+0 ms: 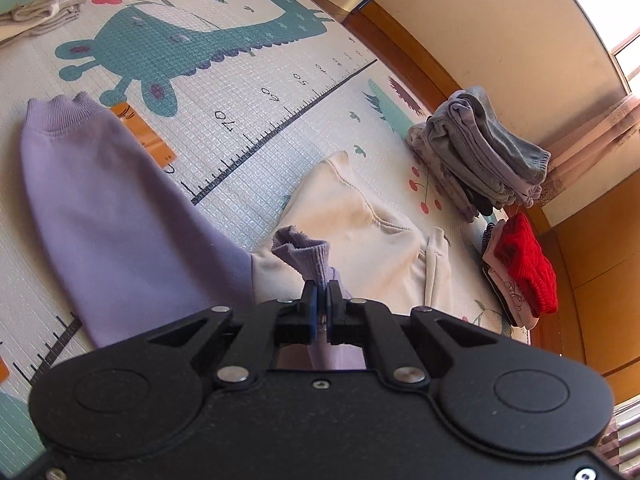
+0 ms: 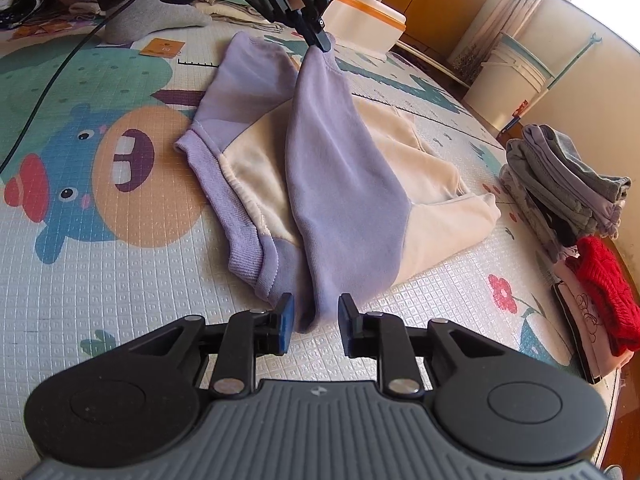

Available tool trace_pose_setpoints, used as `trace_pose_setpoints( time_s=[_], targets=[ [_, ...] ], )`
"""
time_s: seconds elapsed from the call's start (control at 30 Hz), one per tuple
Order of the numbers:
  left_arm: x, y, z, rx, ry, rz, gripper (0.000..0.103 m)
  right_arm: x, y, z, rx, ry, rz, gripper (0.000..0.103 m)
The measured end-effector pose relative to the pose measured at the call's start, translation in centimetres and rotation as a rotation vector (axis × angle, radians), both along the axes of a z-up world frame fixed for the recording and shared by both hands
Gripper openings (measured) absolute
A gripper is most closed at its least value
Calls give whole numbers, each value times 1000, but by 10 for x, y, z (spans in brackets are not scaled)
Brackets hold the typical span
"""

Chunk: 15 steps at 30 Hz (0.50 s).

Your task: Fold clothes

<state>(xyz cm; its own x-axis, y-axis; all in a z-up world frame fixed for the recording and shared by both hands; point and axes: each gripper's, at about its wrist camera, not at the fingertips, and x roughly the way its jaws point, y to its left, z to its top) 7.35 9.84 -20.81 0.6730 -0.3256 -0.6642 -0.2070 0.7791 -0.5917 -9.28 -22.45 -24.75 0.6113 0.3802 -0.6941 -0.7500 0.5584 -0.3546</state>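
Gripping a lilac sleeve cuff (image 1: 306,254), my left tongs (image 1: 321,300) are clamped tight, lifting it over the sweatshirt (image 2: 400,168). My right tongs (image 2: 314,322) stand narrowly parted around the sleeve's lower fold, not pressing. Sweatshirt lies mid play mat (image 2: 120,280); 2 folded stacks (image 2: 560,188) sit at its right edge.

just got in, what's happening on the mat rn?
A person is folding a purple-and-cream sweatshirt spread on the play mat. The left gripper is shut on the cuff of one purple sleeve and holds it up off the body of the garment. The right gripper sits low at that sleeve's near end, jaws apart on either side of the fabric, not clamping it. Folded clothes are stacked at the mat's right edge.
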Motion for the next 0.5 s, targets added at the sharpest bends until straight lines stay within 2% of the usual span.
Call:
trace_pose_setpoints(
  time_s=[0.1, 0.27, 0.5],
  targets=[
    [2, -2, 5, -17, -9, -4, 1, 6, -2, 7, 60, 12, -16, 33],
    [15, -19, 25, -61, -51, -38, 1, 29, -1, 9, 148, 64, -66, 37],
    [44, -56, 53, -110, -121, -108, 1, 42, 6, 6, 198, 132, -73, 43]
  ],
)
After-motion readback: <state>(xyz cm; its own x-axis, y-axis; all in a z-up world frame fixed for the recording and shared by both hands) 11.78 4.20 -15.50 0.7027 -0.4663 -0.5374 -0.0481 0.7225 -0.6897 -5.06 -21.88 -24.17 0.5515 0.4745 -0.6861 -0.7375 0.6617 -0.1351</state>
